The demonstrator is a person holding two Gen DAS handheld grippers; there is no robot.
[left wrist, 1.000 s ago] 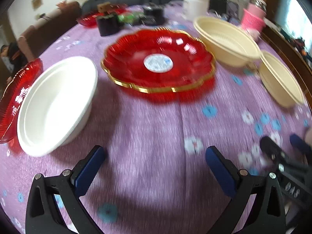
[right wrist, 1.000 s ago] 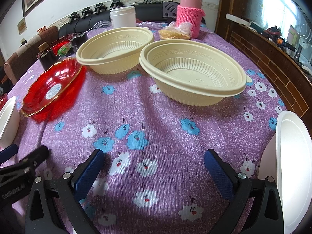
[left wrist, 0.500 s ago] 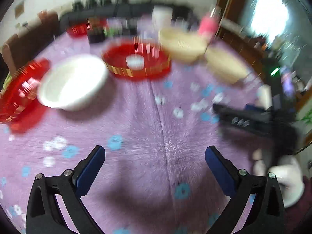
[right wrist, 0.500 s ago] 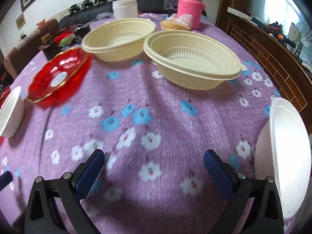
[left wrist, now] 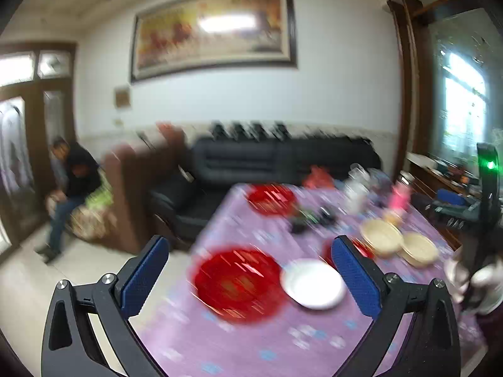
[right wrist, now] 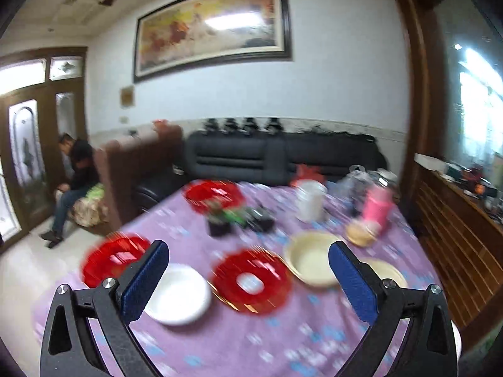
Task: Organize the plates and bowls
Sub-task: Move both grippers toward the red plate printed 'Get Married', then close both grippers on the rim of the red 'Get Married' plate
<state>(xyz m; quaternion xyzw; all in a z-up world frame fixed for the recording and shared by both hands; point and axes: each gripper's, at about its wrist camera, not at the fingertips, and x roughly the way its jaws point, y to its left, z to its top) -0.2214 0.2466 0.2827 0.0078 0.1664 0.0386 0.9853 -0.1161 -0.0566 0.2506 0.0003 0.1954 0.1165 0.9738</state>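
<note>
Both the left gripper [left wrist: 250,278] and right gripper [right wrist: 248,281] hang high above the table [right wrist: 239,339], jaws spread and empty. The white bowl [right wrist: 176,295] sits between two red plates [right wrist: 251,281]; through the blur, two cream bowls [right wrist: 311,259] seem nearly touching. Best to descend slowly and pinch one rim squarely.

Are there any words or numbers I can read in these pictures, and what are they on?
None can be read.
Framed painting: marks at its top right, too blurred to read.
White sticker on the red plate: blurred blank.
Small plaque on the wall: too small and blurred.
Both grippers, left gripper and right gripper: no lettering shows.
</note>
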